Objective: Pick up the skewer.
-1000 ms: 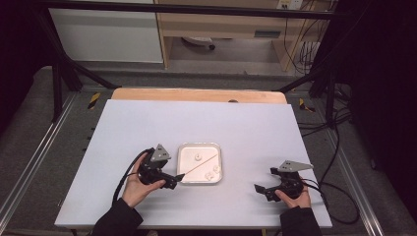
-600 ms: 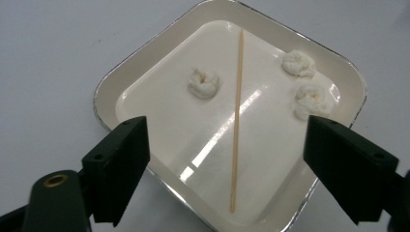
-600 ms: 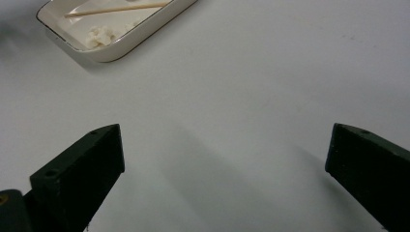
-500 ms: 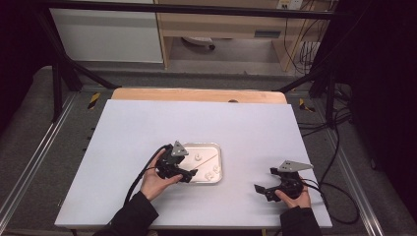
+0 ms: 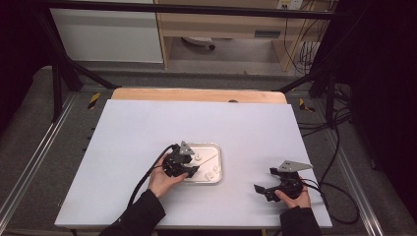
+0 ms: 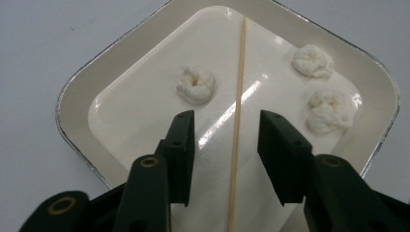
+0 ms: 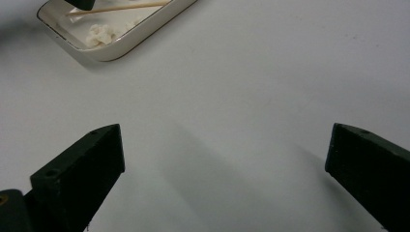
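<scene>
Straddling a wooden skewer (image 6: pixel 237 111) in the white tray (image 6: pixel 77 92), my left claw (image 6: pixel 227 130) is closing, not yet gripping.

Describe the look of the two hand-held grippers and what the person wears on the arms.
Both the left gripper and right gripper are black, each topped by a grey three-cornered plate and trailing a black cable. Their fingers are flat black blocks with small holes. The sleeves are dark.

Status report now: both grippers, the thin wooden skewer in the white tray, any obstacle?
Left gripper astride thin wooden skewer, jaws just closing, no contact yet. Right gripper open, idle over table. Skewer flat in white square tray; three white lumps clear of it.
</scene>
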Demonstrator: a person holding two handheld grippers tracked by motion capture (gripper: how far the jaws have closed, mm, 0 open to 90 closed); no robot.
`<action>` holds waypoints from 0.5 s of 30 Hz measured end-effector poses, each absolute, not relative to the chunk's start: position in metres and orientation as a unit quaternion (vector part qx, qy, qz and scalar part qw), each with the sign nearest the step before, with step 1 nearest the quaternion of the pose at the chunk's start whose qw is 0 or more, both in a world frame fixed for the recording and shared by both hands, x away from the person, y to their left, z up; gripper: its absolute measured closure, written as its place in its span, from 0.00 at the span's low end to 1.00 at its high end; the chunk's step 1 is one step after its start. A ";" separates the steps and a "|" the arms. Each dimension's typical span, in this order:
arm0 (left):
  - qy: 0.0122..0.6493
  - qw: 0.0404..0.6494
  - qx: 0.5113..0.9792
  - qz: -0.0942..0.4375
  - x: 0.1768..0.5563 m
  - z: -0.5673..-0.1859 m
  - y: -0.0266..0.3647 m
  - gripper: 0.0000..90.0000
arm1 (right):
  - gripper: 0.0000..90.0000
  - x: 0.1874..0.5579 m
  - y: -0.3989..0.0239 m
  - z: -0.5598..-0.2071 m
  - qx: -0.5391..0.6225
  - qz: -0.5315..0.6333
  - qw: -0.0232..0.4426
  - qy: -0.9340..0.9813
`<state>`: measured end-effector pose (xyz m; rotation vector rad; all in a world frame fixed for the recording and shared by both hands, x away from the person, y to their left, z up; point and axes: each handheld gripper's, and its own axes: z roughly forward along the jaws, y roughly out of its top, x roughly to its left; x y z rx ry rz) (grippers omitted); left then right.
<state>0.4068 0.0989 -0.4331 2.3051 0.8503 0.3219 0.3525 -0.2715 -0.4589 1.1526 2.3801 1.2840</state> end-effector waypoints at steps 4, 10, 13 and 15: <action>0.323 0.326 0.880 0.122 0.407 -0.435 0.098 0.74 | 0.01 0.353 -0.271 -0.459 0.390 0.435 0.101 0.805; 0.313 0.321 0.886 0.120 0.405 -0.437 0.096 0.87 | 0.01 0.352 -0.271 -0.459 0.390 0.435 0.100 0.805; 0.309 0.319 0.888 0.118 0.404 -0.437 0.095 0.90 | 0.01 0.352 -0.271 -0.459 0.390 0.436 0.100 0.805; 0.309 0.318 0.888 0.117 0.404 -0.438 0.095 0.92 | 0.01 0.352 -0.271 -0.459 0.390 0.437 0.099 0.804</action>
